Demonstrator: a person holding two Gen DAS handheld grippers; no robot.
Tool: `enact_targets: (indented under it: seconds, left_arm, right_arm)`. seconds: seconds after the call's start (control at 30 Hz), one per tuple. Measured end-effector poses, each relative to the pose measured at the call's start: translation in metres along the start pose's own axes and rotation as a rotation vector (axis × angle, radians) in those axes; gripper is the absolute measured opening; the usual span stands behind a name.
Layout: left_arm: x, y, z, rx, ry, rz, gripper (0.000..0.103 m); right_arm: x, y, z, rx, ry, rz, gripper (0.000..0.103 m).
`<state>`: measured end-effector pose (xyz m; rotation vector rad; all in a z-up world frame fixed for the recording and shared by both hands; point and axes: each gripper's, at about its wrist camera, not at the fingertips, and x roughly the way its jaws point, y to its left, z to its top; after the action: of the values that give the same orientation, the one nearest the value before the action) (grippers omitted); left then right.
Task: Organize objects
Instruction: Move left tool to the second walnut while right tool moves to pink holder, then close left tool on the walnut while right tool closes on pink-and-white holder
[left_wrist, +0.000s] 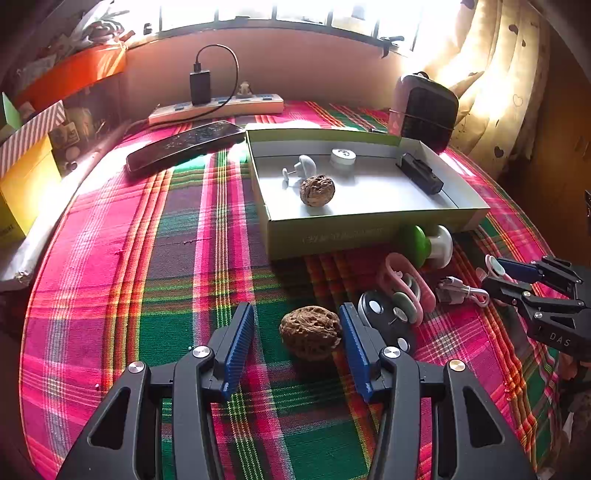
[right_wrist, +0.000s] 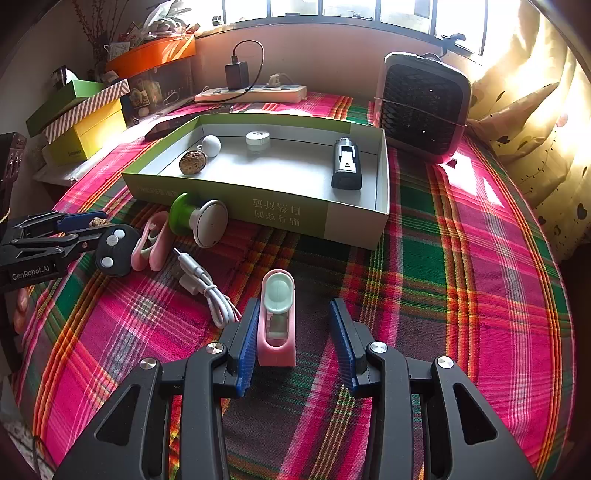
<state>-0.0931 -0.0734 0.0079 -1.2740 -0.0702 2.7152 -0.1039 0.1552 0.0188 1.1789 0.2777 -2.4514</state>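
Sitting between the parted left gripper jaws: a walnut, untouched; right gripper open, pink clip against its left pad.

A barred window runs along the back above a plain pinkish wall, with strong daylight pouring through it. On the right hangs a cream curtain printed with small hearts, glowing in the sun. A pink, green and orange plaid cloth covers the table, with a bright sun patch on its right side.
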Motion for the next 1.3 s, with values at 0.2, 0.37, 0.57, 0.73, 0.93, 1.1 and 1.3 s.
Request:
enact_targets:
  seconds: [0.2,0.37,0.57,0.73,0.93,1.1,1.3]
  left_arm:
    - [0.0000,-0.0017,-0.0006,0.003,0.000,0.006,0.046]
    - [-0.0004,-0.0005,-0.0007,-0.003,-0.001,0.011,0.042]
    - [-0.0012,0.0033,-0.0009,-0.010,-0.004,0.020,0.034]
    - [-0.0015,0.0051,-0.0012,-0.016,-0.006,0.021,0.030]
    - [-0.0014,0.0056,-0.0009,-0.017,-0.006,0.021,0.030]
    - [-0.0013,0.0060,-0.0006,-0.016,-0.006,0.022,0.030]
    - [-0.0010,0.0051,-0.0005,-0.015,-0.005,0.022,0.030]
  right_arm:
    - [0.0004,-0.0005,-0.0001,0.000,0.000,0.000,0.038]
    - [0.0000,-0.0001,-0.0002,-0.001,0.000,0.000,0.037]
    - [-0.0002,-0.0001,0.0005,-0.001,-0.002,0.000,0.030]
    - [-0.0010,0.0007,0.0002,-0.003,-0.002,0.000,0.024]
    - [-0.0017,0.0011,0.0002,-0.001,-0.003,-0.003,0.018]
    - [-0.0018,0.0012,0.0002,-0.001,-0.003,-0.005,0.018]
    - [-0.0018,0.0006,-0.0001,0.001,-0.003,-0.004,0.018]
